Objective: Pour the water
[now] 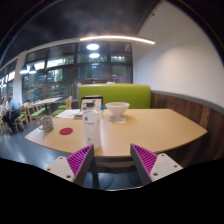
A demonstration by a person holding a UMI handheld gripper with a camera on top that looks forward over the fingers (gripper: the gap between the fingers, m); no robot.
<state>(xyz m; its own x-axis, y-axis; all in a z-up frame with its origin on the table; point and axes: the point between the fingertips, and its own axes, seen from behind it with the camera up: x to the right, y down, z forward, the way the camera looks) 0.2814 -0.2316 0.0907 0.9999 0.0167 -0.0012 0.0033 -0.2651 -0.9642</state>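
Purple pads on the gripper stood wide apart, holding nothing. Beyond them lay a wooden table. On it, just ahead of the left finger, stood what looked like a clear water bottle, with a white bowl behind and a red coaster beside.

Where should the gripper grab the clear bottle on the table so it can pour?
Probably around the middle of the clear bottle, coming straight in from the near table edge. It stands upright and is narrow, so the open gripper could close on its sides. The white bowl sits beyond it.
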